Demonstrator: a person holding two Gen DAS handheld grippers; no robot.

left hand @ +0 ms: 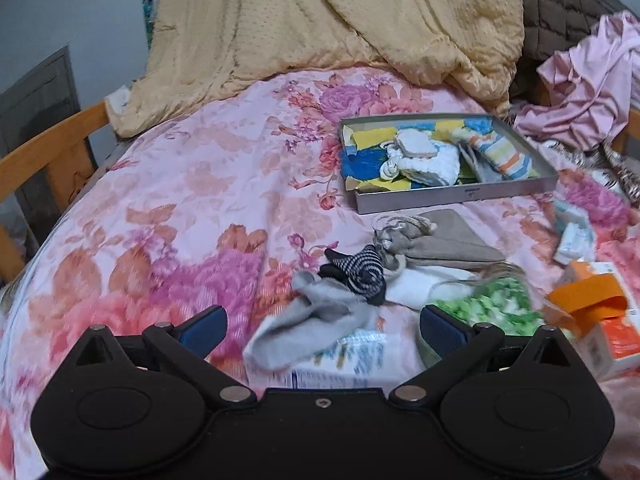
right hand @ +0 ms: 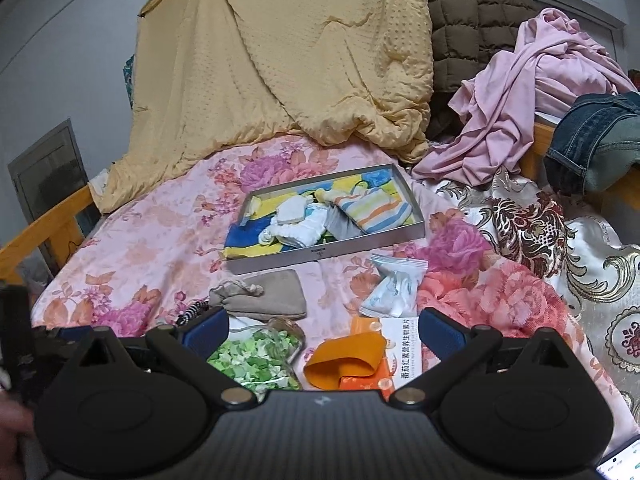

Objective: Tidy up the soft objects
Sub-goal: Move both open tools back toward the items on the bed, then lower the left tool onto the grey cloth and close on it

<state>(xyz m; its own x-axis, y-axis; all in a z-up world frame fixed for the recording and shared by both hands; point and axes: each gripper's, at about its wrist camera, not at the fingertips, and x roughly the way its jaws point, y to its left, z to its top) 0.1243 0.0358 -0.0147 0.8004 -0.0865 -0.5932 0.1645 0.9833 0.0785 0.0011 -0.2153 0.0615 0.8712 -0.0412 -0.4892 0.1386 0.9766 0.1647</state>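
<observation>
Above the grey sock [left hand: 316,328], left tool [left hand: 323,326] (right tool [right hand: 324,332] too) spread wide, empty.

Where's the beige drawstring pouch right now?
The beige drawstring pouch lies on the floral bedspread, just in front of the metal tray, behind the striped sock.

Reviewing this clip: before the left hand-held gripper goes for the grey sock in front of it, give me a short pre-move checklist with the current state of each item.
1. Left hand-held gripper open and empty: ok, jaws spread wide.
2. Right hand-held gripper open and empty: ok.
3. Crumpled grey sock lies between the left fingers' line: ok.
4. Sock free of neighbours: not ok, the black-and-white striped sock overlaps its far end.
5. Room in the shallow grey metal tray: ok, though it already holds a striped cloth and white items.
6. What lies under the sock: a printed white packet; whether it would lift with it, cannot tell.
</observation>
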